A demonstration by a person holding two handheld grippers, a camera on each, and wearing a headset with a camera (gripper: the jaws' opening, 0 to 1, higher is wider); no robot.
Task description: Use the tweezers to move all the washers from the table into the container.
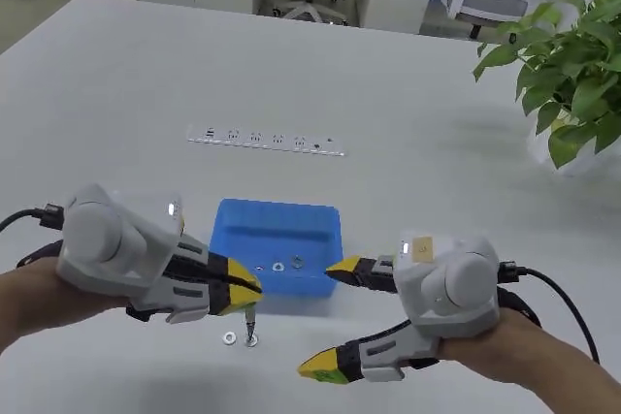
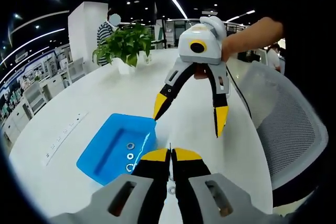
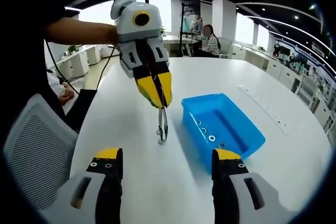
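Your left gripper (image 1: 247, 288) is clamped tight on the tweezers (image 3: 163, 121), which point straight down with the tips right at one of the two loose washers (image 1: 229, 338) on the white table (image 1: 408, 162), just in front of the blue container (image 1: 252, 225). A few more washers (image 1: 278, 266) already sit inside that container. Over on the right, your right gripper (image 1: 322, 318) hangs near the container's front corner with its jaws spread wide and nothing between them.

Left hand-held gripper (image 1: 254, 288) is pinched on tweezers (image 1: 249, 322); right hand-held gripper (image 1: 317, 318) faces it, jaws spread wide.
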